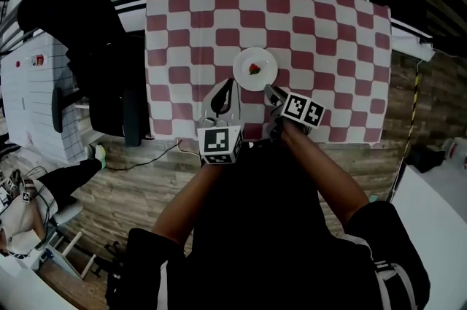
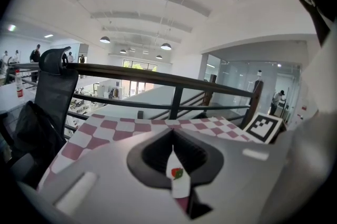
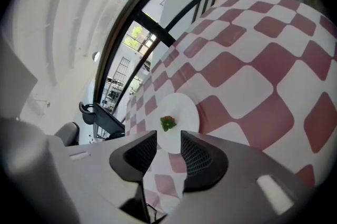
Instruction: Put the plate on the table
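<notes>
While right tongs [image 3: 168,136] gape, plate [image 3: 185,108] seemingly free, arm [image 1: 322,166] outstretched.

Plate [image 1: 264,65] mid tbl [image 1: 328,31]; open room around.

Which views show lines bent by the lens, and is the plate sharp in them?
Head view: strong barrel bend and dark corners; the plate is small yet sharp. Left gripper view: the railing bows, and the light is even. Right gripper view: the tablecloth bulges like a dome; the plate is sharp, with no glare on it.
</notes>
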{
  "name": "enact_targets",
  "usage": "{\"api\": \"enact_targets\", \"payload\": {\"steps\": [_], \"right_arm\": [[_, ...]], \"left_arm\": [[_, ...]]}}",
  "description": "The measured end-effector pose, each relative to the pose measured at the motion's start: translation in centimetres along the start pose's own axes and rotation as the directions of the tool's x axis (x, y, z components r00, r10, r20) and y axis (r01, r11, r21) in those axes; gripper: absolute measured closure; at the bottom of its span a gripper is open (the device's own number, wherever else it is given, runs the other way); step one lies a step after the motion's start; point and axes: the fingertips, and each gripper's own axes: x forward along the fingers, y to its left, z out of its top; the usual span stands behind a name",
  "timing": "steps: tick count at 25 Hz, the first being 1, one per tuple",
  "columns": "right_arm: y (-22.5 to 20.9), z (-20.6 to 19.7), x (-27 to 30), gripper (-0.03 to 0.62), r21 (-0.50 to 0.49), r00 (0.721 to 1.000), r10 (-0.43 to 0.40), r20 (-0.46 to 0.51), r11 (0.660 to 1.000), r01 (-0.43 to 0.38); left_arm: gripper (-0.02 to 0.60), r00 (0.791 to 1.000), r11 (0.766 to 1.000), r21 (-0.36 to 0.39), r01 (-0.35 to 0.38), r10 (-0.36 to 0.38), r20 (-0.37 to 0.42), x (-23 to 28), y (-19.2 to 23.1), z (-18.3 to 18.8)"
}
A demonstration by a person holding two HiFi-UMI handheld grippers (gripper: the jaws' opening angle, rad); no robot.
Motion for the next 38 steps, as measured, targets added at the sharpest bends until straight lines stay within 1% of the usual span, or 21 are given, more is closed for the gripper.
{"api": "enact_targets", "payload": {"steps": [3,6,8,10,13,15,17,20,23,27,28,30,32,34,37,38], "right_arm": [[2.5,0.4,-1.4,0.468,-0.004,0.996,0.070,0.058,0.998,-0.070],[4.8,0.4,-2.8,0.520,-0.054,0.989,0.103,0.108,0.994,-0.098],[6.4,0.1,-3.7,0.559,-0.092,0.984,0.113,0.136,0.991,-0.101],[8.0,-0.2,-4.7,0.571,-0.134,0.979,0.127,0.162,0.985,-0.106],[9.8,-0.8,-6.4,0.580,-0.201,0.969,0.145,0.202,0.974,-0.104],[10.9,-1.1,-7.6,0.585,-0.258,0.960,0.150,0.236,0.962,-0.087],[11.9,-1.0,-8.9,0.594,-0.325,0.945,0.156,0.289,0.944,-0.056],[13.8,-1.3,-10.8,0.594,-0.431,0.918,0.193,0.346,0.902,-0.027],[15.4,-2.3,-12.5,0.595,-0.532,0.900,0.220,0.377,0.846,0.015],[16.8,-4.7,-14.6,0.595,-0.613,0.883,0.232,0.407,0.786,0.077],[17.0,-5.3,-15.0,0.595,-0.623,0.883,0.225,0.413,0.776,0.094],[17.3,-6.5,-15.7,0.595,-0.627,0.886,0.208,0.416,0.770,0.114],[18.0,-7.5,-16.7,0.595,-0.640,0.883,0.202,0.423,0.757,0.133],[18.9,-8.1,-18.0,0.595,-0.677,0.867,0.218,0.447,0.717,0.169],[20.5,-8.8,-19.9,0.595,-0.738,0.826,0.267,0.496,0.631,0.240],[20.8,-9.1,-20.3,0.595,-0.748,0.815,0.276,0.509,0.611,0.260]], "left_arm": [[0.572,0.999,0.999,-0.007,0.036,-0.036,0.011,-0.6,-0.9,0.5],[0.572,0.996,0.997,0.040,0.071,-0.073,0.041,-1.5,-1.8,1.7],[0.572,0.994,0.994,0.063,0.084,-0.088,0.059,-2.3,-2.0,2.5],[0.572,0.993,0.994,0.066,0.090,-0.095,0.072,-3.2,-2.0,3.2],[0.572,0.991,0.994,0.051,0.092,-0.097,0.088,-4.9,-1.8,3.8],[0.572,0.991,0.996,0.045,0.080,-0.084,0.106,-6.2,-1.4,3.9],[0.572,0.989,0.997,0.041,0.063,-0.067,0.128,-7.3,-1.0,3.9],[0.572,0.988,0.998,0.022,0.067,-0.069,0.135,-8.7,-1.0,3.6],[0.572,0.984,0.996,0.017,0.086,-0.087,0.157,-10.2,-1.7,3.7],[0.572,0.978,0.994,0.003,0.110,-0.109,0.178,-12.5,-2.5,3.5],[0.572,0.978,0.994,-0.015,0.113,-0.108,0.177,-13.0,-2.6,3.4],[0.572,0.978,0.993,-0.047,0.108,-0.098,0.182,-14.4,-2.7,3.5],[0.572,0.973,0.994,-0.047,0.102,-0.090,0.214,-15.9,-2.9,4.2],[0.572,0.966,0.993,-0.047,0.107,-0.093,0.241,-17.0,-3.3,4.5],[0.572,0.963,0.992,-0.046,0.117,-0.102,0.250,-18.0,-3.7,4.2],[0.572,0.961,0.992,-0.040,0.121,-0.107,0.257,-18.3,-3.9,4.2]]}}
